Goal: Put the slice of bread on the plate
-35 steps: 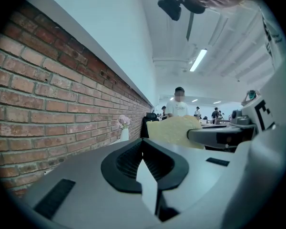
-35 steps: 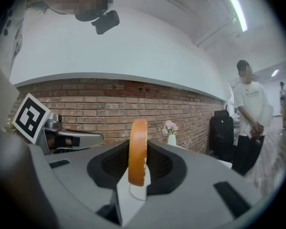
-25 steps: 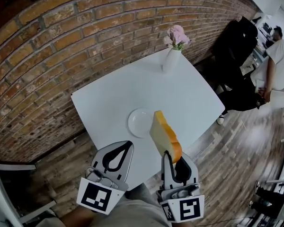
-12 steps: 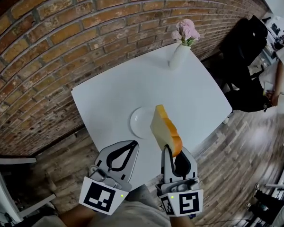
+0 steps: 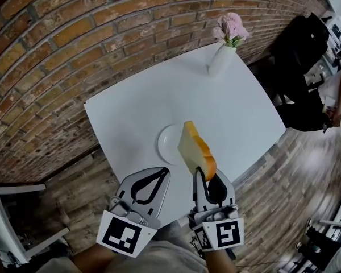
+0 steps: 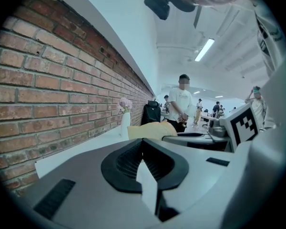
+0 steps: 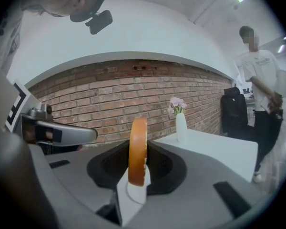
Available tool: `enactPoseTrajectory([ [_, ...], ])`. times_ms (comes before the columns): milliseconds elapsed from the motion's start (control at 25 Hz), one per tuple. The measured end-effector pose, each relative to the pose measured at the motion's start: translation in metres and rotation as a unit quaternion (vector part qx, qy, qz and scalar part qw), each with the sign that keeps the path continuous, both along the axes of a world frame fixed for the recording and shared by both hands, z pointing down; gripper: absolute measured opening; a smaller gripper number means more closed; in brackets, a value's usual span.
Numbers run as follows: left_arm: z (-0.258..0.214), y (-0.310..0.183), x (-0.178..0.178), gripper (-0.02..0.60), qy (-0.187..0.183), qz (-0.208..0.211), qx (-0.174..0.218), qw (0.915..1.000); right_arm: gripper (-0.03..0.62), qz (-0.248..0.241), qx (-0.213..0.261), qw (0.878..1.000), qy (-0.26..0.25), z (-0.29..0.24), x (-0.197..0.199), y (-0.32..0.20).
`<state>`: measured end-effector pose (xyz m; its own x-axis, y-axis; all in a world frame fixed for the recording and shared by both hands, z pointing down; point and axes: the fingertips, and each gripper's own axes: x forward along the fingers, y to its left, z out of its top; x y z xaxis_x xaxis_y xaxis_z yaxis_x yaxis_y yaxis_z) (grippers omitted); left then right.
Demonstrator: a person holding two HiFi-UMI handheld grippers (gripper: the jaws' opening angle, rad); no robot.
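Observation:
A white plate (image 5: 169, 144) lies on the white table (image 5: 136, 115) near its front edge. The slice of bread (image 5: 195, 151), pale with an orange-brown crust, stands on edge in the air just right of the plate, overlapping its right rim in the head view. My right gripper (image 5: 202, 178) is shut on its lower end, and the crust (image 7: 137, 149) rises between the jaws of the right gripper (image 7: 136, 189). My left gripper (image 5: 159, 175) hovers by the table's front edge, shut with nothing in it (image 6: 146, 174). The bread (image 6: 150, 130) shows beyond it.
A white vase with pink flowers (image 5: 224, 54) stands at the table's far corner by the brick wall (image 5: 74, 44). A dark coat on a chair (image 5: 298, 41) is at the right. A person in a white shirt (image 7: 260, 85) stands beyond the table. Wooden floor (image 5: 295, 192) surrounds it.
Both grippers have sunk a little and edged toward the table. The bread, still held, now sits slightly closer to the plate.

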<state>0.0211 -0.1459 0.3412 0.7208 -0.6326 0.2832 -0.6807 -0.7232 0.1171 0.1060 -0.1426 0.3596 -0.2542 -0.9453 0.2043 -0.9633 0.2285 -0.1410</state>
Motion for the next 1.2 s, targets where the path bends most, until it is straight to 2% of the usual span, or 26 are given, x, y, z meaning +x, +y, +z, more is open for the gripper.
enactPoseTrajectory([
  [280, 0.008, -0.006, -0.002, 0.009, 0.002, -0.007, -0.012, 0.9999, 0.093, -0.006, -0.018, 1.000, -0.011, 0.023, 0.001, -0.010],
  [480, 0.011, -0.008, -0.003, 0.009, -0.017, -0.001, 0.000, 0.9998, 0.093, -0.007, -0.025, 1.000, -0.017, 0.033, 0.000, -0.017],
  [1200, 0.019, -0.010, -0.007, 0.009, -0.017, -0.004, -0.012, 0.9998, 0.092, -0.027, -0.056, 0.998, -0.026, 0.069, -0.014, -0.030],
])
